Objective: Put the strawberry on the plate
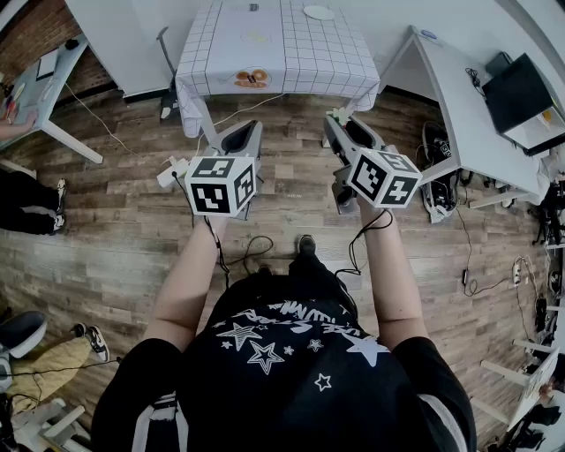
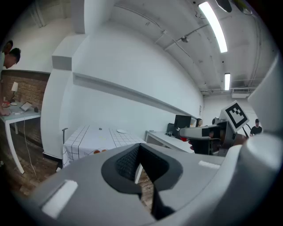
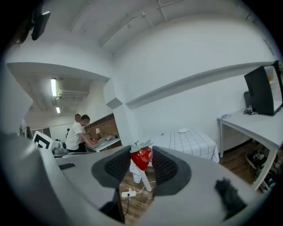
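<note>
As we hold it aloft, right gripper (image 3: 140, 154): grasping red, green-capped strawberry (image 3: 142, 160)
Left gripper (image 2: 139, 152): clenched, empty
Round white plate (image 1: 319, 12): on checked-cloth table (image 1: 291, 48), well apart

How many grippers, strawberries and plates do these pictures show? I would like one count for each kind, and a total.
Grippers: 2, the left gripper and the right gripper
Strawberries: 1, the strawberry held between the right gripper's jaws
Plates: 1, the plate on the checked table
Total: 4
</note>
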The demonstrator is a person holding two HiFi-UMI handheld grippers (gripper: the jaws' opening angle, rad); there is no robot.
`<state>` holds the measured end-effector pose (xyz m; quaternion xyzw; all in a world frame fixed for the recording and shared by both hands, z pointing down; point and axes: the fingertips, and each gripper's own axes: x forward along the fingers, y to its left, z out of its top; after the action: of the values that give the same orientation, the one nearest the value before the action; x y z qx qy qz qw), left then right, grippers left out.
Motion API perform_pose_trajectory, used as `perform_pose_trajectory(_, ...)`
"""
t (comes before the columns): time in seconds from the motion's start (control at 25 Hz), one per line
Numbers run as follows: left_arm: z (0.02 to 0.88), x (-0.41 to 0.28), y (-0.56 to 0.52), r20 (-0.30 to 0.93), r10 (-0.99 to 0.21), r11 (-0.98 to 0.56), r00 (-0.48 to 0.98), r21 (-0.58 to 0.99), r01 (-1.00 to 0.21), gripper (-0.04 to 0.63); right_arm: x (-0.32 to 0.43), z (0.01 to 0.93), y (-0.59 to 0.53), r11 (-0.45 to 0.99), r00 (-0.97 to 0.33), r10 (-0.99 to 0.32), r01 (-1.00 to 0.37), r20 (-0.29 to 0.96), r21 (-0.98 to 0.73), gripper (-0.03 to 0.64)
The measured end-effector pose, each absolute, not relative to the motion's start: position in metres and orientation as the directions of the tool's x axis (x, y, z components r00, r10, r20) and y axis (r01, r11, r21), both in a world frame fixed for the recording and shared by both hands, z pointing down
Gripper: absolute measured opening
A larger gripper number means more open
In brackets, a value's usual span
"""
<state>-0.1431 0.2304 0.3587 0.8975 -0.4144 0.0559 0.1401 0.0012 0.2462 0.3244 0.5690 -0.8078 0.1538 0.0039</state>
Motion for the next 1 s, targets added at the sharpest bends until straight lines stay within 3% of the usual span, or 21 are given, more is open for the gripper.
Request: perform_pose_trajectory(1.0,0.347,-0.154,0.237,0.175,-0.721,-0.641,0.67,0.2,-0.741,0.008,-0.016,0.323,0.244,0.322,-0.361,-0.922,-0.915,0.138,-0.243,0.161)
